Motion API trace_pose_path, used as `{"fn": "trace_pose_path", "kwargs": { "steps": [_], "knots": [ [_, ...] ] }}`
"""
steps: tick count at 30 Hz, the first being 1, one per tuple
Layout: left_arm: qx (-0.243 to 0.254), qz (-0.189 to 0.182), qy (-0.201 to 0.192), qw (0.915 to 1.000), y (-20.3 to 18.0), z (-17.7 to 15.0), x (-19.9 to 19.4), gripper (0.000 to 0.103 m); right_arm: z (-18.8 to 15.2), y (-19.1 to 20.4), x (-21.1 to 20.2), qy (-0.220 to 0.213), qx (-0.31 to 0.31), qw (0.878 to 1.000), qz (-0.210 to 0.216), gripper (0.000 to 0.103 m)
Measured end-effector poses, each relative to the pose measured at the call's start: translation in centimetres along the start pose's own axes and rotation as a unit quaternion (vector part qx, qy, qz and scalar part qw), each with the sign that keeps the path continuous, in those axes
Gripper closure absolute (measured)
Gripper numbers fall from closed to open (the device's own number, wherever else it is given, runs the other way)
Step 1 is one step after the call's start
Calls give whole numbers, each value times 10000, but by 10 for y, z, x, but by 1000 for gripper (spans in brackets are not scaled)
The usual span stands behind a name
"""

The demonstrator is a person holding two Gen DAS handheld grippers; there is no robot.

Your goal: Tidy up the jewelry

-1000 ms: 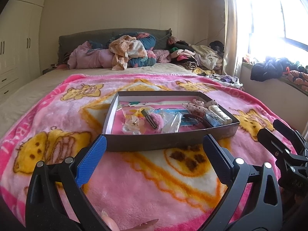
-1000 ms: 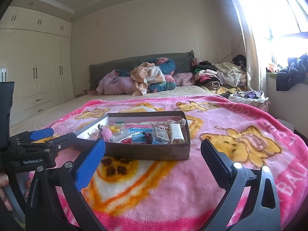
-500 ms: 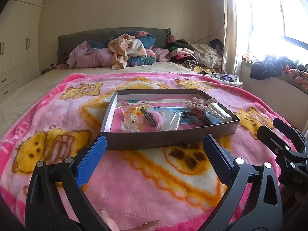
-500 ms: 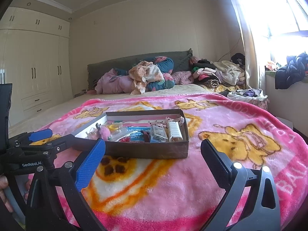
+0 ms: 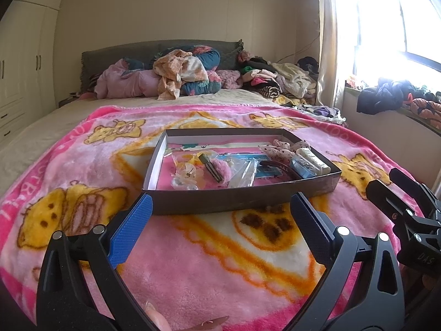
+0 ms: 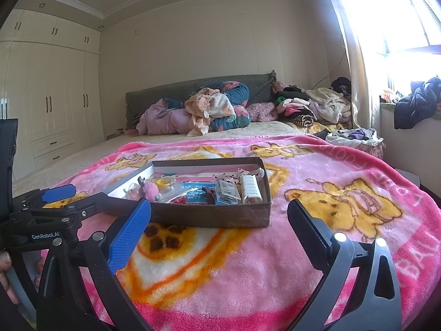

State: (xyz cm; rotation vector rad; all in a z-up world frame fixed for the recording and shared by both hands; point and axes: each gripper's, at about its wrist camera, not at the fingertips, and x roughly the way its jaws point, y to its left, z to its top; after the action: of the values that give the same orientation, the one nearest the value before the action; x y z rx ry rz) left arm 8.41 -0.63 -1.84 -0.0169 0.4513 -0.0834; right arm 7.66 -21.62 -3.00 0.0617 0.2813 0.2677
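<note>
Jewelry bits lie jumbled inside the box (image 5: 237,198) on the bed; both the left gripper (image 5: 220,212) and the right gripper (image 6: 219,215) hang spread apart and empty, so sorting looks unsettled.

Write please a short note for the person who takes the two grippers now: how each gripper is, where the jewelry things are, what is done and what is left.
Left gripper: open, holding nothing, low over the pink blanket, just short of the tray.
Right gripper: open, holding nothing, beside the left one.
Cardboard tray: on the blanket ahead of both grippers. Inside lie loose a pink pompom, a metal clip, clear bags, a blue card, a white box and a small clear box.
Done or left: everything lies inside the tray but mixed; that fits either sorting ahead or items just gathered.
</note>
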Motion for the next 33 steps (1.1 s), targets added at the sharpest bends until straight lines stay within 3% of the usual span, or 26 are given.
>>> {"fn": "trace_pose_path", "kwargs": {
  "steps": [33],
  "knots": [
    [-26, -11, 2, 10000, 0, 1, -1, 12, 0, 0, 0, 18, -7, 10000, 16, 6]
  ]
}}
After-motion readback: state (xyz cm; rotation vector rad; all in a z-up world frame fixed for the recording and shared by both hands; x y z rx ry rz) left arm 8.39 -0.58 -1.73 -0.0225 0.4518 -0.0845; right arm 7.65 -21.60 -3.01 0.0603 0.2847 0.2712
